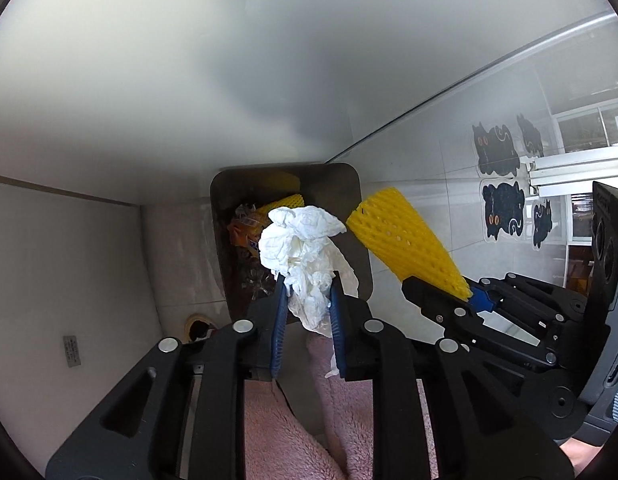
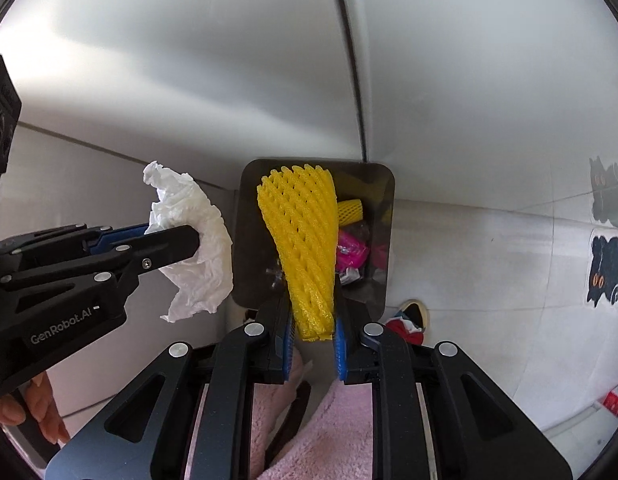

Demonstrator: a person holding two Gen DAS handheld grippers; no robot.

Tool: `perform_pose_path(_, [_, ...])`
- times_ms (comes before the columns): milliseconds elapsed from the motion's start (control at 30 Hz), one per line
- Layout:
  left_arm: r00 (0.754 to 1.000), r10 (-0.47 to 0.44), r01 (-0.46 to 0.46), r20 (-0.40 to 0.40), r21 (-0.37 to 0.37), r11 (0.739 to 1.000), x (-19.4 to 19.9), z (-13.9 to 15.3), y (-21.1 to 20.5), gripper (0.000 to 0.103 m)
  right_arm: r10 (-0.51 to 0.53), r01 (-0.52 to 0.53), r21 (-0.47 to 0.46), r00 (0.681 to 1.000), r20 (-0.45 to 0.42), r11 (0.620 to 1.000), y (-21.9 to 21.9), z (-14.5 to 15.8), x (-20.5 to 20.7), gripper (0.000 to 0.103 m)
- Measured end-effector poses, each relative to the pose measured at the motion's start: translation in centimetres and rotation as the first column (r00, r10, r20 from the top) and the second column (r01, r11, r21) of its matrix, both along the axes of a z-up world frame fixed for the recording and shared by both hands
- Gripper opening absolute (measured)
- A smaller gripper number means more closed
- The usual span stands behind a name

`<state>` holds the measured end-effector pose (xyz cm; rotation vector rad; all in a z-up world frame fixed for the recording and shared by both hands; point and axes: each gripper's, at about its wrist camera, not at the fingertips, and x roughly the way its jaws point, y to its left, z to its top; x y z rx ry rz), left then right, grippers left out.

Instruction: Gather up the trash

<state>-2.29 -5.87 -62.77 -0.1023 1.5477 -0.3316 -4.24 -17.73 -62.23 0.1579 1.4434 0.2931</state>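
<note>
White-walled corner, dark bin (image 2: 383,184) holding wrappers, left hand-held gripper (image 1: 307,300) clamping crumpled tissue (image 1: 301,240), right hand-held gripper (image 2: 313,320) clamping yellow foam net (image 2: 301,232)

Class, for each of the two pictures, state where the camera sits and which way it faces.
Left wrist: sits on the left tool, faces down at the bin; its fingers clamp the tissue; the right tool shows.
Right wrist: sits on the right tool, faces down into the bin; clamps the yellow foam net; the left tool shows.
Shared: bin, tissue, net.
</note>
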Motion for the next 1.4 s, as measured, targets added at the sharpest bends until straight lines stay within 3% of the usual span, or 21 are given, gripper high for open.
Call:
perform_pose_path(133, [1.000,0.010,-0.010,0.009,-0.007,1.000,0.2,0.0,0.2,0.020,-0.002,0.002,-0.008,1.000,-0.007,1.000,0.2,0.3,0.3,0.027])
perform_pose_path(267, [1.000,0.014,-0.014,0.019,-0.004,1.000,0.4,0.2,0.5,0.029,0.002,-0.002,-0.006,1.000,-0.009,1.000,0.7,0.1,0.5,0.029])
perform_pose_path(300, [1.000,0.013,-0.013,0.021,-0.002,1.000,0.5,0.2,0.6,0.031,0.006,-0.006,-0.008,1.000,-0.009,1.000,0.8,0.1,0.6,0.034])
perform_pose_path(400, [0.999,0.018,-0.018,0.035,0.009,1.000,0.8,0.6,0.8,0.047,0.013,-0.013,-0.022,1.000,0.001,1.000,0.9,0.4,0.8,0.053])
perform_pose_path(467, [0.999,0.025,-0.026,0.048,0.014,1.000,1.0,0.9,1.0,0.059,0.019,-0.018,-0.031,1.000,0.005,0.999,1.1,0.1,0.9,0.055])
perform_pose_path(633, [0.998,0.025,-0.027,0.066,0.022,0.999,1.3,1.6,1.4,0.078,0.033,-0.032,-0.063,0.999,0.012,0.997,1.3,0.3,0.9,0.072])
perform_pose_path(733, [0.997,0.026,-0.028,0.079,0.026,0.999,1.3,2.3,1.6,0.091,0.034,-0.033,-0.067,0.999,0.014,0.997,1.2,0.9,0.8,0.077])
perform_pose_path(767, [0.996,0.028,-0.030,0.087,0.025,0.999,1.3,2.6,1.8,0.095,0.035,-0.034,-0.069,0.999,0.016,0.997,1.2,1.1,0.8,0.086])
perform_pose_path(833, [0.994,0.031,-0.034,0.102,0.024,0.999,1.0,3.4,2.2,0.095,0.040,-0.038,-0.078,0.999,0.030,0.996,1.2,1.7,0.7,0.095])
perform_pose_path(1067, [0.989,0.023,-0.029,0.146,0.037,0.999,-0.1,8.0,3.0,0.095,0.055,-0.051,-0.078,0.997,0.050,0.996,0.7,5.1,0.0,0.100])
perform_pose_path(1400, [0.958,0.019,-0.036,0.286,0.054,0.998,-3.3,20.5,4.0,0.095,0.081,-0.075,-0.062,0.992,0.097,0.995,-1.3,14.7,-2.6,0.100])
